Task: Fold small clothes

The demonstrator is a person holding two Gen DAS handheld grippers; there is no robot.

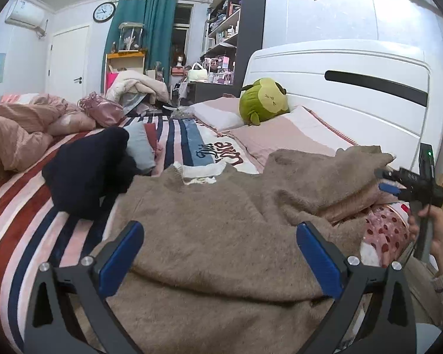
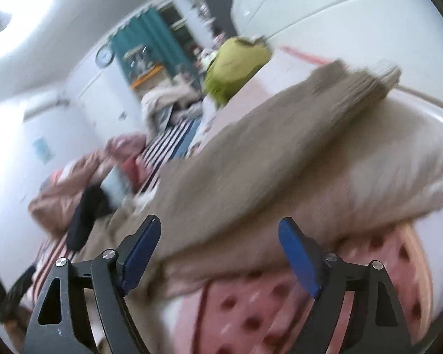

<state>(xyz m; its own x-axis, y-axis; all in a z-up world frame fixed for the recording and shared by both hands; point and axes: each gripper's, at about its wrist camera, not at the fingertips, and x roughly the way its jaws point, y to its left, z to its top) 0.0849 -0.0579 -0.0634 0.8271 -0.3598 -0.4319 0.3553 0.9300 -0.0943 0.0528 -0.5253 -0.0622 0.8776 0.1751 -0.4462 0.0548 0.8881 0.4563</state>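
A fuzzy tan sweater [image 1: 221,221] with a white collar lies spread on the striped bed. One sleeve is folded over toward the headboard side. My left gripper [image 1: 220,230] is open just above the sweater's lower body, holding nothing. My right gripper [image 2: 220,227] is open too, close over the sweater's sleeve [image 2: 251,153]; its view is tilted and blurred. The right gripper also shows in the left wrist view [image 1: 398,183] at the sweater's right edge, held by a hand.
A dark navy garment [image 1: 85,171] and a grey-blue item [image 1: 140,147] lie left of the sweater. A pink dotted cushion [image 1: 384,233] sits at the right. A green plush [image 1: 262,100], pillows and the white headboard [image 1: 354,94] are behind. A pink duvet [image 1: 20,129] is heaped far left.
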